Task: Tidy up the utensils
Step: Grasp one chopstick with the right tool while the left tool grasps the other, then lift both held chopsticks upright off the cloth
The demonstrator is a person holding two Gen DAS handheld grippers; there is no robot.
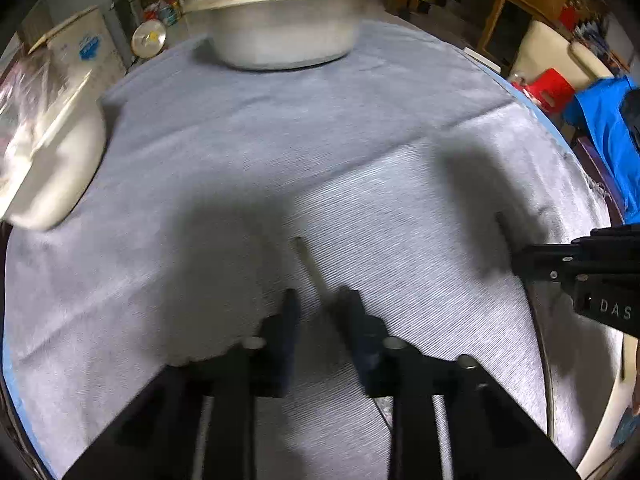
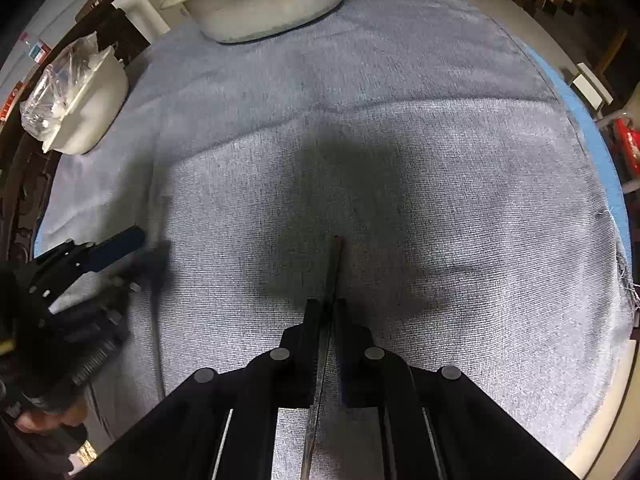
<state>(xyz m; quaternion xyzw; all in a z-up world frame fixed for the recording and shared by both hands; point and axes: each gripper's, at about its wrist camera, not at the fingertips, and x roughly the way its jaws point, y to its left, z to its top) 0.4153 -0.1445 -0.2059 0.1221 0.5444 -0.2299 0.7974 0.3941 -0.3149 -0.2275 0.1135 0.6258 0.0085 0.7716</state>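
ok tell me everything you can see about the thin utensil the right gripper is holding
The thin utensil is a slim, dark, flat strip, metal by its look, clamped between the fingers of the right gripper, which is shut on it. Its squared end sticks out past the fingertips, above the grey cloth; whether it touches the cloth cannot be told. The other end runs back between the fingers towards the camera. What kind of utensil it is cannot be told.
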